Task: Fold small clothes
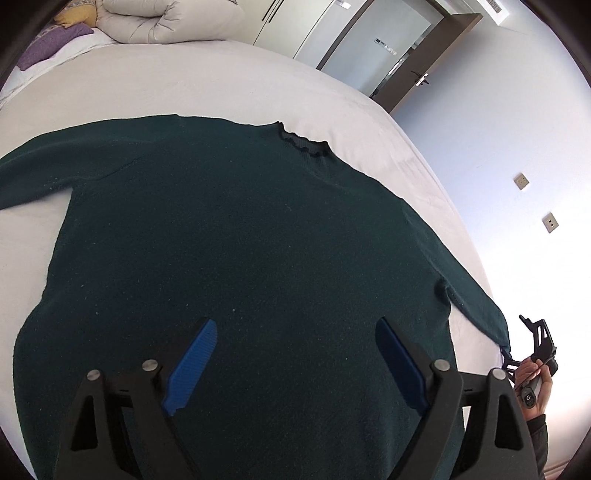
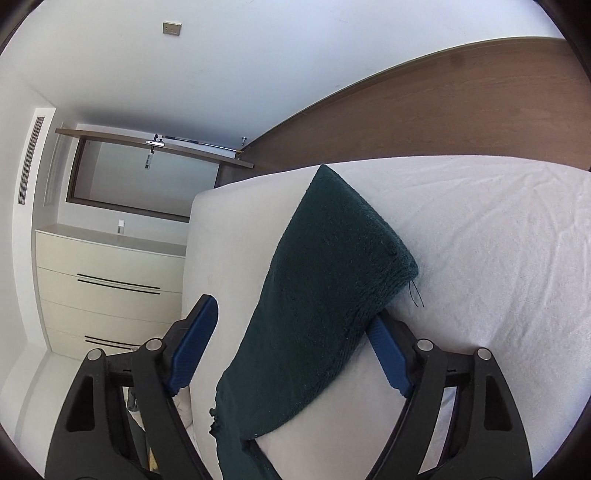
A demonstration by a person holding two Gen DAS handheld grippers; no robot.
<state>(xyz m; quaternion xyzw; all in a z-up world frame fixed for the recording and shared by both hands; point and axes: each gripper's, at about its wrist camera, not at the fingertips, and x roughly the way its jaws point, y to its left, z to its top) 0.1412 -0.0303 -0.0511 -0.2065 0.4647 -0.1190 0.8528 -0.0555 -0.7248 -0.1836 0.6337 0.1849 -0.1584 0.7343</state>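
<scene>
Blue ribbed fingers [image 1: 194, 363] of the left gripper [image 1: 295, 365] stand wide apart over the lower body of a dark green sweater [image 1: 236, 236], with nothing pressed between them. On the right gripper [image 2: 291, 347] the blue fingers [image 2: 388, 360] are also apart; the sweater's sleeve [image 2: 325, 295] runs up between them, its cuff end lying against the right-hand finger while the other finger is clear of the cloth, so no clamp shows. That sweater lies spread flat, collar away from the left camera, on a bed [image 1: 184, 81] covered by a white sheet, one sleeve reaching out to each side. From the left wrist, a hand [image 1: 532, 384] holds the right gripper at the sleeve's tip by the bed's edge. Further off are pillows [image 1: 162, 18], a door [image 1: 402, 51], and a white chest of drawers [image 2: 110, 280].
</scene>
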